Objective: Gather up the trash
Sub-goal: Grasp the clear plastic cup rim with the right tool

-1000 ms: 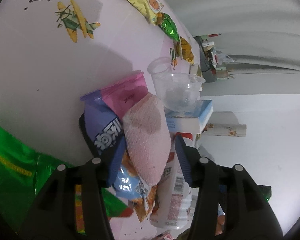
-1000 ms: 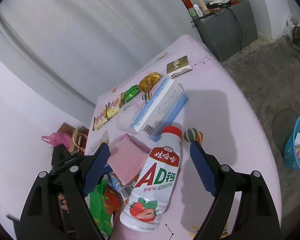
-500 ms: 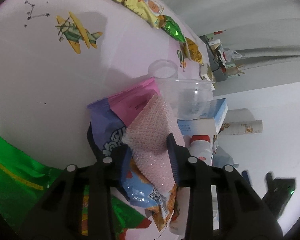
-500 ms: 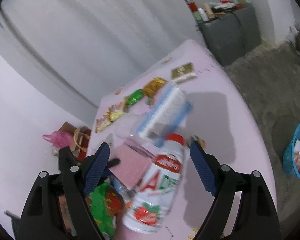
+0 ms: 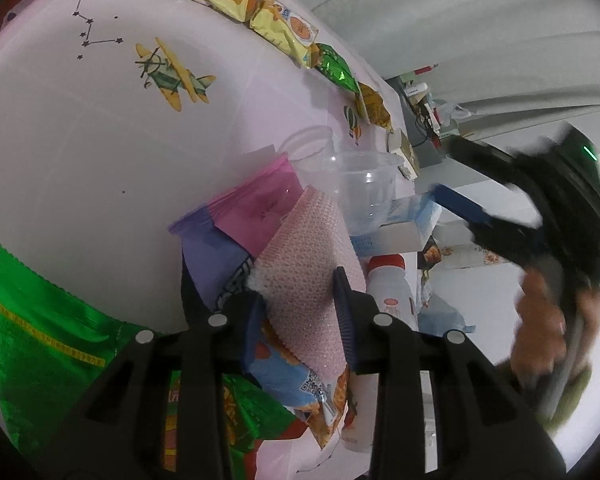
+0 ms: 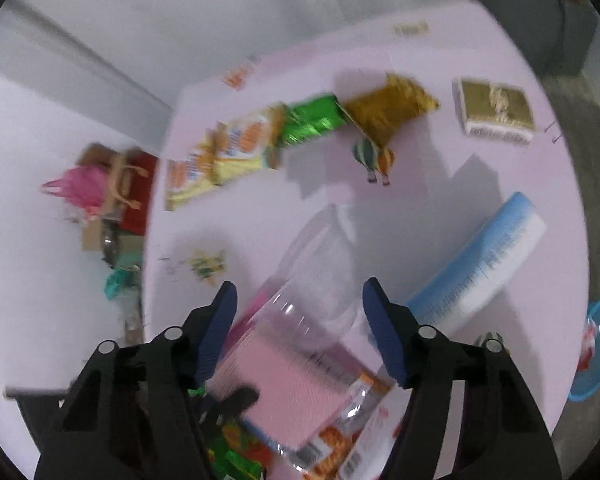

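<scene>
Left gripper (image 5: 300,320): jaws have just been closing and now clamp the pink bubble-wrap sheet (image 5: 312,264), which lies atop a pile of snack wrappers (image 5: 296,376) near one edge of the bench (image 5: 80,140).

Right gripper (image 6: 296,320): jaws have just been closing but stand apart, straddling the clear plastic cup (image 6: 320,280) without visible pad contact; frame is blurred.

Judgement, step in hand: lift the sheet clear of the pile while the right gripper takes the cup. Raise the sheet straight up so the loose wrappers below do not drag. Close on the cup gently; thin plastic probably buckles.

Room: blue-white box (image 6: 480,260) lies just beside the cup, a bottle (image 5: 388,284) close behind the sheet. Centre of the bench is open. Blue bin (image 6: 598,352) stands on the floor past the bench edge, a likely drop point.
</scene>
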A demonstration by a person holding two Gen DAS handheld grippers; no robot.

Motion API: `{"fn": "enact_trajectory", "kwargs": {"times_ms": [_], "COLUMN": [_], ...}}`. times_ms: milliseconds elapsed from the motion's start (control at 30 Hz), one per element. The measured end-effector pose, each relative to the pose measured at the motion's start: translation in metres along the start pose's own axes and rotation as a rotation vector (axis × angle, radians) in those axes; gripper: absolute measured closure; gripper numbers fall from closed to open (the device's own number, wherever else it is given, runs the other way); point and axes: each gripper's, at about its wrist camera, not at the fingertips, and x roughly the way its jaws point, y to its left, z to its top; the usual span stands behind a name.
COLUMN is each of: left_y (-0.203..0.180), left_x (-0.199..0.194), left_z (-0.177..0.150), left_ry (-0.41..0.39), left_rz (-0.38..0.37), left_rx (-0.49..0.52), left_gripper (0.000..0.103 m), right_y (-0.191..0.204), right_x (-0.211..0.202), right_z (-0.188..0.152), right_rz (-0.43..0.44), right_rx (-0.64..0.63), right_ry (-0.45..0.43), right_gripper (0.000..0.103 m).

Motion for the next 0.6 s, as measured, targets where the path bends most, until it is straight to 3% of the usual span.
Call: {"fn": "enact_trajectory", "kwargs": {"times_ms": [133, 300, 467, 600], "left_y": [0.002, 0.001, 0.003, 0.004], "left_x": [0.001, 0.001, 0.001, -0.001], "left_z": [0.0, 0.003, 0.003, 0.0], "left_ry": [0.004, 0.003, 0.0, -0.004], "left_rz": [-0.006, -0.012, -0.019, -0.024], "left_rx": [-0.008, -0.004, -0.006, -0.009], "left_gripper": [0.073, 0.074, 0.074, 0.074], "right_y": [-0.005, -0.004, 0.0, 0.001], "right_x": [0.034, 0.054, 0.057, 0.053], "right_z": [0.018, 0.023, 0.022, 0.02], "right_rz": [-0.052, -0.059, -0.077, -0.091], "right_rx": [0.059, 0.075, 0.048, 0.031], "right_ry": [0.08, 0.156, 0.185, 0.155], "right_gripper": [0.045, 0.059, 0.077, 0.09]}}
